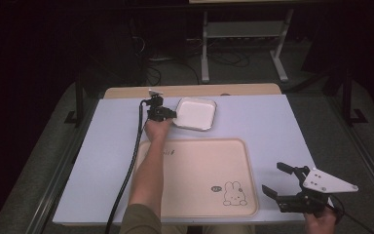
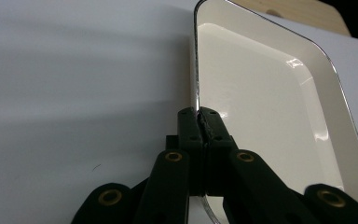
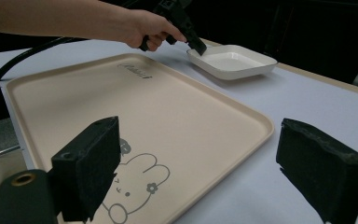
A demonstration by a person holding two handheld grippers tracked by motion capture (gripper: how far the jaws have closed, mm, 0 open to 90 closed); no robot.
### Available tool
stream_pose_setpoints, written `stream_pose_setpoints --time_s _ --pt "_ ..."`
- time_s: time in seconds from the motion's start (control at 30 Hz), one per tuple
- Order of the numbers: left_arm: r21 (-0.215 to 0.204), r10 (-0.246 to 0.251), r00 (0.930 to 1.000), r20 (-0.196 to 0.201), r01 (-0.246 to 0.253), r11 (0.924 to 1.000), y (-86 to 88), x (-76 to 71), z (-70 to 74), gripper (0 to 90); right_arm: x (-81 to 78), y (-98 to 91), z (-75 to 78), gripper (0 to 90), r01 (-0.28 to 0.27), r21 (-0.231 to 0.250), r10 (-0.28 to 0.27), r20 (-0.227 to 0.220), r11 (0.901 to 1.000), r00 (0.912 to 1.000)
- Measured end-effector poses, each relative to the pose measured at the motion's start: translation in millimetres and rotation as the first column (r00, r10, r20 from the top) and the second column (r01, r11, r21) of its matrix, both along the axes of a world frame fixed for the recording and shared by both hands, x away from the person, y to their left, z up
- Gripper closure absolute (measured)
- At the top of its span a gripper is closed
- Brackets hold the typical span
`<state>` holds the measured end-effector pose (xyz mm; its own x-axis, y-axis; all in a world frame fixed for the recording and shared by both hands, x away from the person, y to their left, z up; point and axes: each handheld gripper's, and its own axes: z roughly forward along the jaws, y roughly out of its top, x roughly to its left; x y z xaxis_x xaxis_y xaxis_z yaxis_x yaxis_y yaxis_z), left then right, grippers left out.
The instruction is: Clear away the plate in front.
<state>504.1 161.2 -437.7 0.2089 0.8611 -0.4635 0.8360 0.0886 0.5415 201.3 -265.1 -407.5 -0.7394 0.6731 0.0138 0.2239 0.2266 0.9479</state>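
A shallow white dish [image 1: 195, 113] is seen on the pale blue tabletop [image 1: 272, 126], just beyond the far edge of the beige rabbit-print tray [image 1: 199, 175], which serves here as the landmark. The left gripper [image 1: 168, 115] is clamped on the dish's near-left rim; in the left gripper view the jaws are pressed together on the thin metal-edged lip [image 2: 197, 70], with only a shallow bite taken. The dish appears to be resting flat on the table, though a slight lift cannot be ruled out. The right gripper [image 1: 278, 179] is held off the tray's right near corner, jaws wide apart and nothing between them. Risks are judged as follows: the grip is placed on one edge alone, so if the dish is raised it is likely to be tipped downward on the far side and twisted about the jaws; the glossy rim may be let slip through the pads. If the dish is dragged toward the tray, its underside may be caught on the tray's raised border [image 3: 242, 109]. The trailing cable [image 1: 129, 165] may be snagged along the tray's left side.
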Motion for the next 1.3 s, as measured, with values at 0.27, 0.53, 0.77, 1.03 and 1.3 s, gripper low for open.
stream_pose_setpoints --time_s 0.27,0.53,0.77,1.03,1.3 --pt "-0.004 -0.018 0.9993 0.033 0.018 0.9998 9.7 -4.0 17.6 88.9 0.6 0.5 -0.8 12.9 -0.002 0.0 0.002 -0.006 1.0 1.0" --pt "-0.023 -0.045 0.9965 0.07 0.047 0.9986 15.3 -11.6 34.5 88.9 0.4 1.8 -1.2 12.8 -0.004 -0.002 0.004 -0.01 1.0 0.9999" --pt "-0.048 -0.066 0.9929 0.099 0.071 0.9963 17.6 -20.9 49.4 88.9 0.6 1.9 -1.0 12.9 -0.004 0.001 0.004 -0.008 1.0 1.0" --pt "-0.04 -0.063 0.9915 0.113 0.068 0.9969 23.0 -30.1 65.7 88.9 0.2 3.5 -0.8 12.9 -0.007 -0.001 0.007 -0.008 1.0 0.9999" --pt "-0.04 -0.088 0.9865 0.139 0.094 0.9947 24.0 -41.9 80.9 89.0 -0.7 2.9 -0.7 12.8 -0.006 -0.003 0.006 -0.005 1.0 1.0"
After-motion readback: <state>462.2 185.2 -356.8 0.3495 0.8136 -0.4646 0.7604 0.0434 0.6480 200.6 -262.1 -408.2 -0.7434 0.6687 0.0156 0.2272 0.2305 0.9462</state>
